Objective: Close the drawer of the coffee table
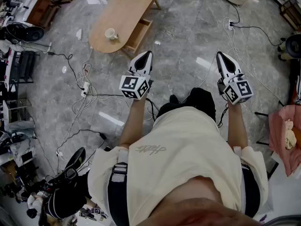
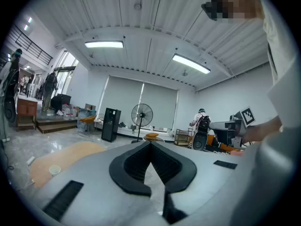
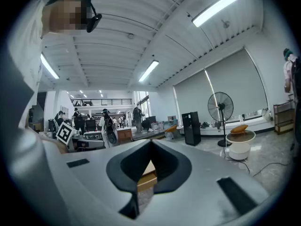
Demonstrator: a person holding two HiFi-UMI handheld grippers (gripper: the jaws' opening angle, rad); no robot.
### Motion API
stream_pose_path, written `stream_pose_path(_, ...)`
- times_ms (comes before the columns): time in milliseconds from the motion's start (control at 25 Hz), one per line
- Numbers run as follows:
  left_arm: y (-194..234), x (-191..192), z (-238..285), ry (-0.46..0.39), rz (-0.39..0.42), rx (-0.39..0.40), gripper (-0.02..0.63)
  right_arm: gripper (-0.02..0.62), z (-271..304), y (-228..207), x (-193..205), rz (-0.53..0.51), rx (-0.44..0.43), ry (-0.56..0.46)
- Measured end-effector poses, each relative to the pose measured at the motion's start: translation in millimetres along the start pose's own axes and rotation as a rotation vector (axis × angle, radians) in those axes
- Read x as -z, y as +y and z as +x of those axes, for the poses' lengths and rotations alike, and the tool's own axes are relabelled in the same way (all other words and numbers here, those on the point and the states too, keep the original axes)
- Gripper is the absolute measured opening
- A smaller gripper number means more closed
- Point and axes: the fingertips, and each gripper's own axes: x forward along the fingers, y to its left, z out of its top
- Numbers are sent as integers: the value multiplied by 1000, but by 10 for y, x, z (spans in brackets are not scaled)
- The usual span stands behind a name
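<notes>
**A:** Where does the drawer [image 1: 142,31] sit from the tongs?

**B:** Ahead of the person on the floor, pulled out of the near long side of the oval wooden counter [image 1: 123,8]. It is almost straight beyond the left tongs [image 1: 146,55], with bare floor between them. The right tongs [image 1: 221,56] are well off to the drawer's right.

**A:** So the left side is nearer?

**B:** Clearly, going by the head view. In the left gripper view the counter lies low on the left, with a cup [image 2: 54,170] on it.

**A:** Which way does the counter run?

**B:** In the head view its long axis slants from near-left to far-right. The drawer slides across that axis, and its front faces the person and a little to their right. I judge that closing it calls for a push away and to the left, square on the front panel.

**A:** And the tongs themselves?

**B:** Both pairs are drawn together at the tips and grip nothing. The left gripper view shows only floor behind its pads [image 2: 134,166]. The right gripper view shows a tan wooden edge low in the gap behind its tips [image 3: 151,144]. It may be the drawer, but it lies far beyond them and I cannot be sure.

**A:** Has the task begun?

**B:** Not by my reading. The drawer stands open and neither pair touches it. The person must step closer first, minding the cables [image 1: 89,95] on the floor to the left.
</notes>
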Motion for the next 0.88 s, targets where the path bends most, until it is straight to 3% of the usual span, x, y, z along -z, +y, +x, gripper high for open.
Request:
stream_pose_path(400,206,-64,731,30,-4,-33,5,-3,443,-774,110,55,26,0)
stream_pose_path(560,165,-292,1142,41,33,-34,5,-3,748,-1115,34,72,-22,-7)
stream_pose_path(720,125,-568,1495,55,154,-56,4,-3,1088,-1390,-34,-19,-49,-19)
stream_pose_path(880,148,-742,1837,22,102,-90,4,-3,1388,-1684,-121,-26,-119,-23)
